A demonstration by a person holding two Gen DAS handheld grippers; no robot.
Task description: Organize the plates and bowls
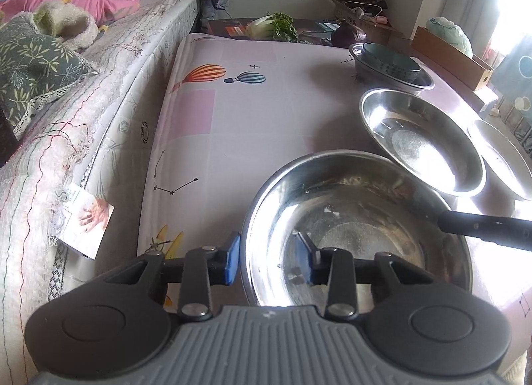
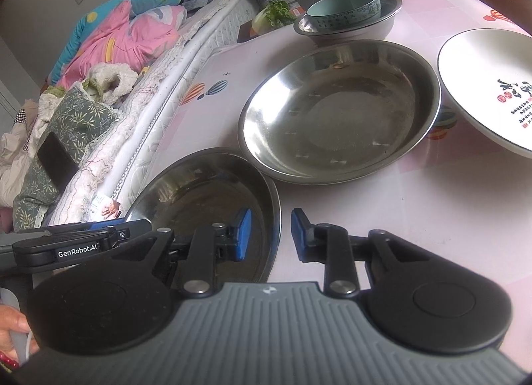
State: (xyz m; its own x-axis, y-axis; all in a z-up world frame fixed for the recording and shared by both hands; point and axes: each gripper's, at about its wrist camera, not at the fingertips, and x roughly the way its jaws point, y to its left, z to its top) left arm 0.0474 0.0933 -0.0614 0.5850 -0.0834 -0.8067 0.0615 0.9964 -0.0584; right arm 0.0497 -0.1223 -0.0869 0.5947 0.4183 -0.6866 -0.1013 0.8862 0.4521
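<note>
The left gripper (image 1: 269, 258) is straddling the near-left rim of the nearest steel dish (image 1: 365, 218), 1 blue pad just outside the rim and the other hanging inside over the wall. The jaws are standing narrow, but a gap is showing between the inner pad and the metal, so they are bracketing the rim rather than clamping it. The right gripper (image 2: 271, 235) is doing the same on the opposite rim: 1 pad inside the dish, 1 outside over the table (image 2: 415, 218), set narrow with daylight on both sides of the edge. Both tools are angling downward, probably because the thin lip is the only part a 2-finger jaw can catch.

Taking the dish from 2 opposite sides is likely meant to keep it level and stop the wide, slick metal from swinging once lifted.

Just ahead of the right gripper a second steel dish (image 2: 339, 109) is lying, its near edge touching or overlapping the first one's far rim. Ahead and to the right of it a white plate (image 2: 492, 85) is sitting tilted, its edge leaning over the second dish's rim. Farthest ahead, a teal bowl (image 2: 345, 7) is nesting inside a steel bowl (image 2: 382, 24), which suggests stacking like with like is the plan. The nearest dish is probably heading onto the second one.
</note>
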